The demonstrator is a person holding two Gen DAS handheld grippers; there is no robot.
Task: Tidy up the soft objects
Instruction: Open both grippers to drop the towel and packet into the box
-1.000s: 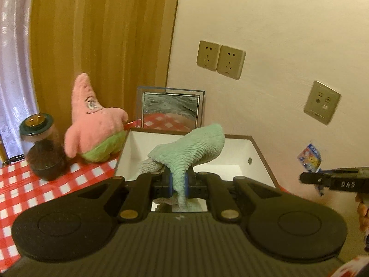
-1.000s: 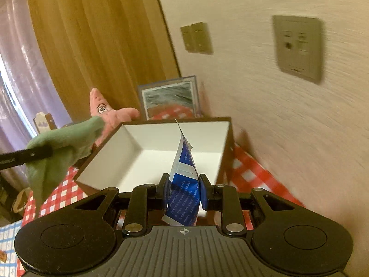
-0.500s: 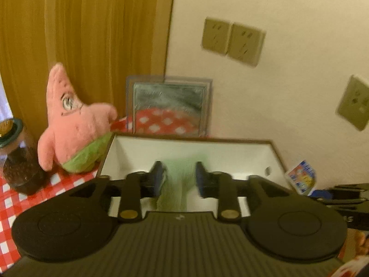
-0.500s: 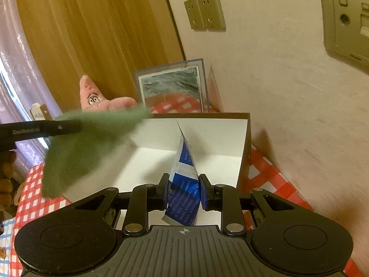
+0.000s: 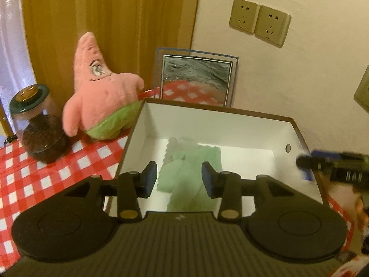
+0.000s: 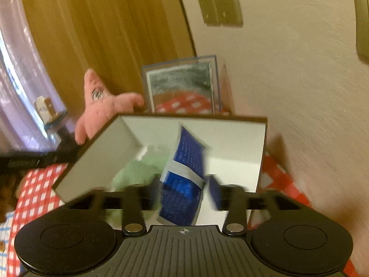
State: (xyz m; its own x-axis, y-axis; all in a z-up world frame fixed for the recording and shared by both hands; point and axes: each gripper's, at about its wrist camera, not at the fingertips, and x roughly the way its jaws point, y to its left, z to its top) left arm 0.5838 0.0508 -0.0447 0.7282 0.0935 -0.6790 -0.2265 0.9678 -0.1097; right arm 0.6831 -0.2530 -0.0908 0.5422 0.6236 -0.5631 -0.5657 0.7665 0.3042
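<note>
My left gripper hovers over the near edge of a white box with a brown rim. Its jaws are opening and nothing is pinched. A green fuzzy cloth shows blurred between and below the pads, down inside the box. My right gripper is over the same box, jaws opening wide. A blue packet with a white band hangs blurred between the pads, which stand off it. The green cloth lies on the box floor to its left. A pink starfish plush sits left of the box.
A lidded jar of dark contents stands on the red-checked tablecloth left of the plush. A framed mirror leans on the wall behind the box. The wall with sockets is close behind and to the right.
Both grippers came forward and lower over the box. The left one let go of the green cloth, which dropped into the box. The right one's jaws sprang apart from the blue packet.
</note>
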